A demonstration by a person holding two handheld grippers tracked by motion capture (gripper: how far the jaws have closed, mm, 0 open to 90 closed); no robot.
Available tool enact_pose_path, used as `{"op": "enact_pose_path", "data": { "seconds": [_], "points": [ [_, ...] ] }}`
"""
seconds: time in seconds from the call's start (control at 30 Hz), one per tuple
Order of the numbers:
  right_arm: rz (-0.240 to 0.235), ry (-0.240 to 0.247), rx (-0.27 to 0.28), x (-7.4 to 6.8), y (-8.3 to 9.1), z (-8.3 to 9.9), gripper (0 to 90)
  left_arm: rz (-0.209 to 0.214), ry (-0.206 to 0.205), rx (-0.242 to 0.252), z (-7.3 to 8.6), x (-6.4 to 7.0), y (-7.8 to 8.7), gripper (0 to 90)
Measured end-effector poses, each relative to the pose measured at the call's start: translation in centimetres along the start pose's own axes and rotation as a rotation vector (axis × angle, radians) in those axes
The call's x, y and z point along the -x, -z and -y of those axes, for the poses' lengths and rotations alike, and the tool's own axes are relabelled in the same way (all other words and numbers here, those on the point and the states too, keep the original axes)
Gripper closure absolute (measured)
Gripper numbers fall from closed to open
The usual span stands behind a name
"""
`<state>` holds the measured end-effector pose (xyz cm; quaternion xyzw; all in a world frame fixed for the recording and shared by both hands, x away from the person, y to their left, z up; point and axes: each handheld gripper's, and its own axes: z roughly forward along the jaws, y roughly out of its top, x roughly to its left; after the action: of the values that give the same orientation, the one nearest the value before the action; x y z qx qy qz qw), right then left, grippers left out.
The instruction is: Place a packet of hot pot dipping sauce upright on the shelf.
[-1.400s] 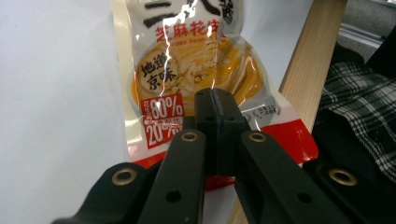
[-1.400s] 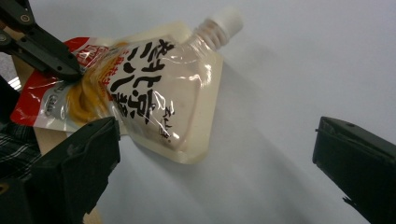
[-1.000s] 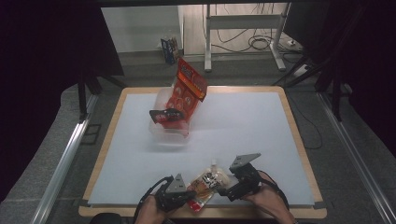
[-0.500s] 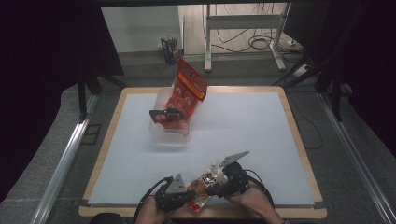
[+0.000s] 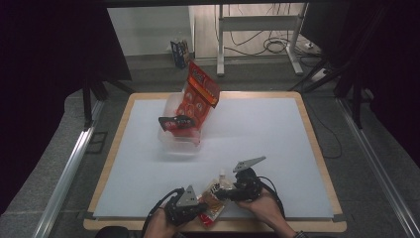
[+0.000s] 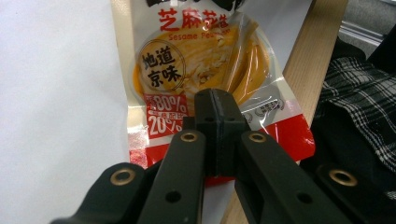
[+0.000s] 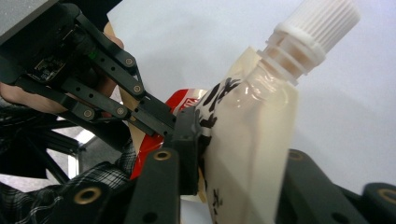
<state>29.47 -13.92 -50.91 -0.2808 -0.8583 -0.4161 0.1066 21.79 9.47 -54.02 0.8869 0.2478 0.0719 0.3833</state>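
Since the earlier frame, your right gripper [image 5: 224, 192] is closing in, now clamping the white-capped spouted sauce pouch [image 7: 254, 135]; your left gripper [image 6: 215, 108] is pinching its red bottom edge, near the table's wooden rim [image 5: 307, 225]. Pouch not yet opened or moved.

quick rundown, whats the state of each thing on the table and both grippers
sauce pouch: flat at the near edge, sealed, pinched at both ends
white cap: screwed on
left gripper: shut on the pouch's bottom seam
right gripper: shut on the pouch below the spout
red snack bag: propped in the clear tub, clipped
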Motion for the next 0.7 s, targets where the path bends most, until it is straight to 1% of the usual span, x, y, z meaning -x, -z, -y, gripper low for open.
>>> {"op": "enact_pose_path", "data": {
  "seconds": [0.13, 0.27, 0.37, 0.43, 0.47, 0.57, 0.6, 0.63, 0.7],
  "points": [
    [-0.013, -0.009, -0.009, -0.3, 0.1, -0.5, 75.7, -0.009, -0.025, -0.005, -0.1, 0.1, 0.2, 88.8],
    [-0.036, -0.019, -0.004, -0.5, 0.5, -1.0, 77.8, -0.012, -0.028, 0.014, -0.1, -0.1, 0.8, 83.3],
    [-0.034, -0.014, 0.006, -0.6, 0.8, -1.5, 79.7, 0.007, 0.002, 0.051, 0.0, -0.3, 1.2, 76.3],
    [-0.032, -0.009, 0.019, -0.7, 1.1, -1.9, 81.2, 0.004, 0.023, 0.062, 0.1, -0.6, 1.5, 72.6],
    [-0.031, -0.004, 0.027, -0.8, 1.4, -2.2, 82.0, -0.001, 0.032, 0.064, 0.2, -0.8, 1.6, 70.6],
    [-0.017, 0.023, 0.049, -1.0, 2.2, -3.1, 84.8, -0.041, 0.043, 0.031, 0.3, -1.2, 1.8, 62.5],
    [-0.006, 0.034, 0.054, -1.2, 2.4, -3.5, 85.6, -0.041, 0.043, 0.031, 0.3, -1.2, 1.8, 59.6],
    [0.013, 0.051, 0.054, -1.3, 2.8, -3.8, 86.3, -0.059, 0.058, 0.027, 0.4, -1.4, 1.8, 56.7],
    [0.044, 0.083, 0.056, -1.6, 3.3, -4.5, 86.9, -0.066, 0.069, 0.040, 0.4, -1.5, 1.9, 49.8]
  ]
}}
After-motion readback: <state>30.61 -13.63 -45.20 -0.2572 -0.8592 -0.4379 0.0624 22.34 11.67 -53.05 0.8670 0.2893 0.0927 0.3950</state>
